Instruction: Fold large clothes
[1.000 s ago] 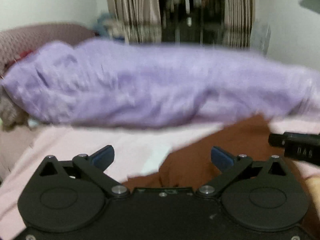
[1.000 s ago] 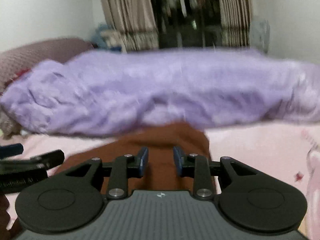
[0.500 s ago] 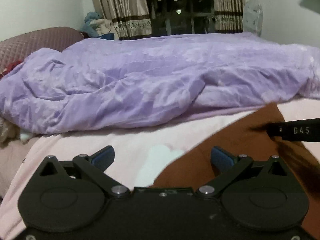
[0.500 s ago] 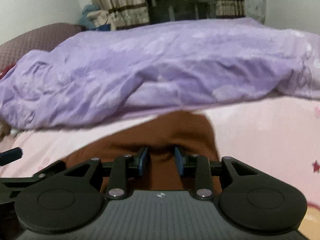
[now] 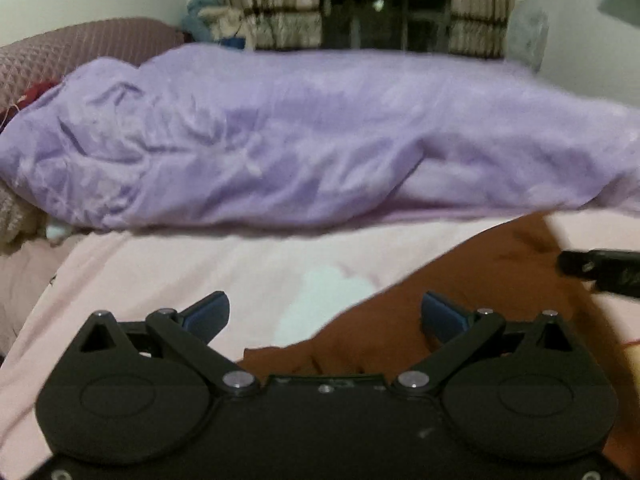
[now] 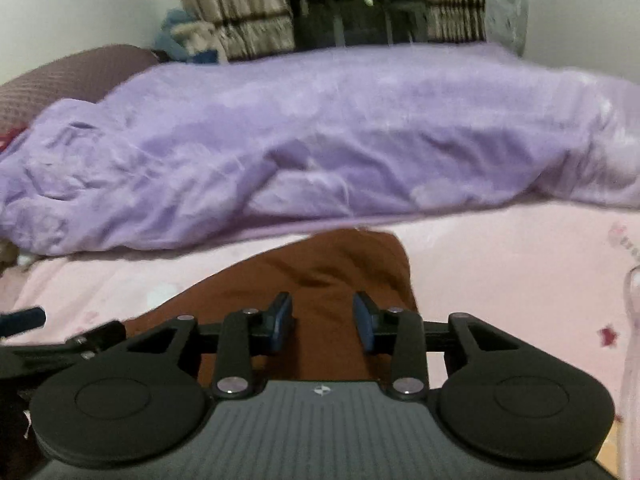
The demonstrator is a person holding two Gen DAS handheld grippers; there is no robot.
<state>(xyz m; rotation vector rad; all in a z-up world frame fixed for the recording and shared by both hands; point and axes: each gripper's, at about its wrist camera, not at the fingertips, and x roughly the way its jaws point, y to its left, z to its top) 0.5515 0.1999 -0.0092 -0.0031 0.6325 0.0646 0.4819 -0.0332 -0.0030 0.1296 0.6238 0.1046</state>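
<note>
A brown garment (image 5: 460, 304) lies on the pink bed sheet (image 5: 200, 272); it also shows in the right wrist view (image 6: 324, 276). My left gripper (image 5: 325, 312) is open wide, its right finger over the garment's left edge, its left finger over bare sheet. My right gripper (image 6: 322, 320) hangs over the middle of the garment with its jaws partly open and nothing clamped between them. The right gripper's tip shows at the right of the left wrist view (image 5: 600, 272). The left gripper's tip shows at the left of the right wrist view (image 6: 24, 318).
A bunched purple duvet (image 5: 312, 148) lies across the bed behind the garment, also in the right wrist view (image 6: 320, 148). A maroon headboard (image 5: 72, 48) stands at the left. Curtains and a dark window (image 5: 384, 0) lie beyond.
My right gripper's jaws have spread wider over the brown garment. Both views shifted slightly with motion blur. The left gripper stays open wide.
</note>
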